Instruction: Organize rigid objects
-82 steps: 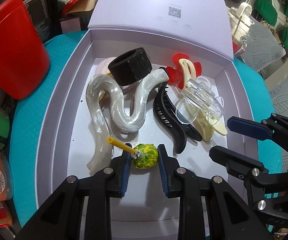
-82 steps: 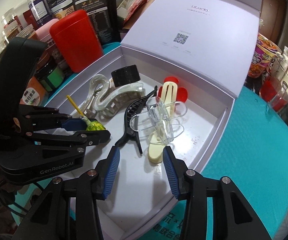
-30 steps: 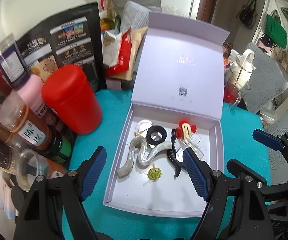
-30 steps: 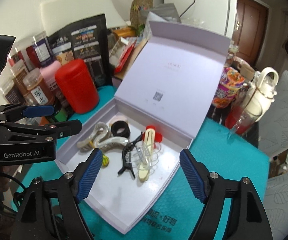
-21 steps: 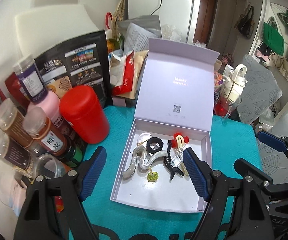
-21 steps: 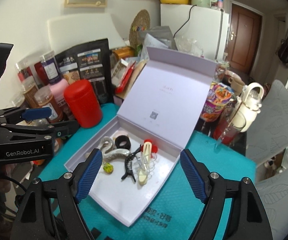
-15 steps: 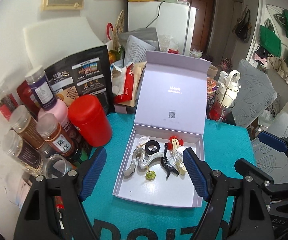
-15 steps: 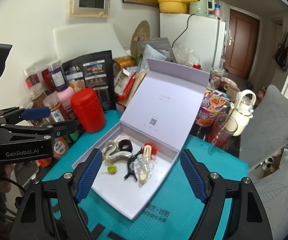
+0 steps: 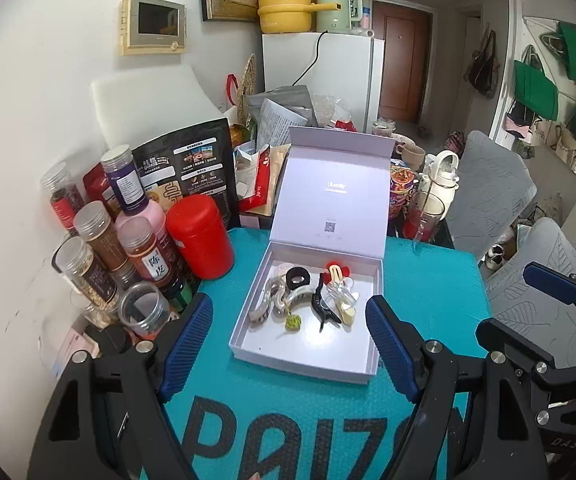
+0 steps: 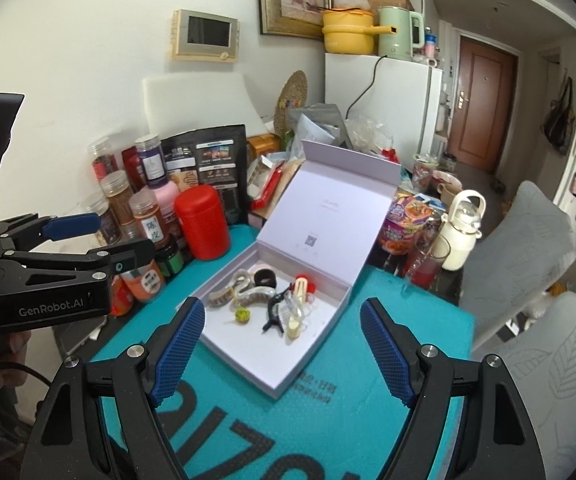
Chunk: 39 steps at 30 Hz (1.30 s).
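Teal matting (image 9: 428,276) covers the table that fills the lower middle of both views, with a white fridge (image 9: 320,76) and a brown door (image 10: 484,104) behind it in the upper part of the frame. On the mat we see an open lilac gift box (image 9: 304,354), its lid (image 9: 334,192) standing upright at the far edge.

Inside the box, toward its far half, lie the rigid things: a pearly wavy hair claw (image 9: 288,300), a black ring-shaped piece (image 9: 298,277) touching it, a black claw clip (image 9: 322,308), a clear clip (image 9: 342,294) over a cream one, and a red piece (image 9: 330,274) at the back. A small green-yellow lollipop (image 9: 292,322) rests just in front of the wavy claw, apart from the clips.

We hold the left gripper (image 9: 288,332) above the near edge of the box in its own view; its blue pads (image 9: 187,338) stand wide apart with nothing between them. We see the right gripper (image 10: 279,336) likewise spread wide and empty, framing the box from the near side.

At the left of both frames, a red canister (image 9: 201,236) stands on the mat just beside the box, with spice jars (image 9: 101,236) crowded further left. To the right of the lid we see an instant noodle cup (image 10: 404,220) and a white kettle-shaped bottle (image 10: 462,232).
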Tool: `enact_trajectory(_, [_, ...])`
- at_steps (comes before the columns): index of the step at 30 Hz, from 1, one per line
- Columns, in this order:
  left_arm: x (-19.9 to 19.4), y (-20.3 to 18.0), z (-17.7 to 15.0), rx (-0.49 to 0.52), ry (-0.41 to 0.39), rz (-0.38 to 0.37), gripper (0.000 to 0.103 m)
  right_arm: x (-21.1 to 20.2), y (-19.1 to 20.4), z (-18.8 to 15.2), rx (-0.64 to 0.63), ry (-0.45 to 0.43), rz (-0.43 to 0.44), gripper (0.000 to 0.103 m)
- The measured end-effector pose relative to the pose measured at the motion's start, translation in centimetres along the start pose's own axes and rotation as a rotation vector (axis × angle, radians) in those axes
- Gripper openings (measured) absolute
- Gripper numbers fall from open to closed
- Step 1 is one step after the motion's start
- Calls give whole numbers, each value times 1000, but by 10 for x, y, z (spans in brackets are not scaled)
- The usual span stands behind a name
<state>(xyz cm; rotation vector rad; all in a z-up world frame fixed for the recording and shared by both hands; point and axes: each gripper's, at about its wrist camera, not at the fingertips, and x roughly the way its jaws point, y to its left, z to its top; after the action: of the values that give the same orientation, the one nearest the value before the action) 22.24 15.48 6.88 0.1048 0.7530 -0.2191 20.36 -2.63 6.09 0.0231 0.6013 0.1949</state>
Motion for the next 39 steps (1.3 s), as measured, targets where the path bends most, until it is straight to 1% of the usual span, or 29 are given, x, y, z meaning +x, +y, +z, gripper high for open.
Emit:
enact_trajectory(6, [-33, -15, -23, -17, -4, 11, 79, -34, 0, -20, -8, -11, 17, 82])
enact_trajectory(12, [-60, -28, -48, -35, 2, 28, 79, -66, -2, -45, -12, -3, 36, 82])
enact_trajectory(18, [-80, -39, -70, -59, 17, 48, 79, -85, -4, -64, -7, -1, 50, 82])
enact_trajectory(28, [-91, -48, -93, -80, 31, 67, 79, -102, -9, -86, 29, 5, 71, 82])
enact_trajectory(39, [-91, -58, -101, -83, 31, 62, 79, -105, -14, -101, 35, 17, 76, 82])
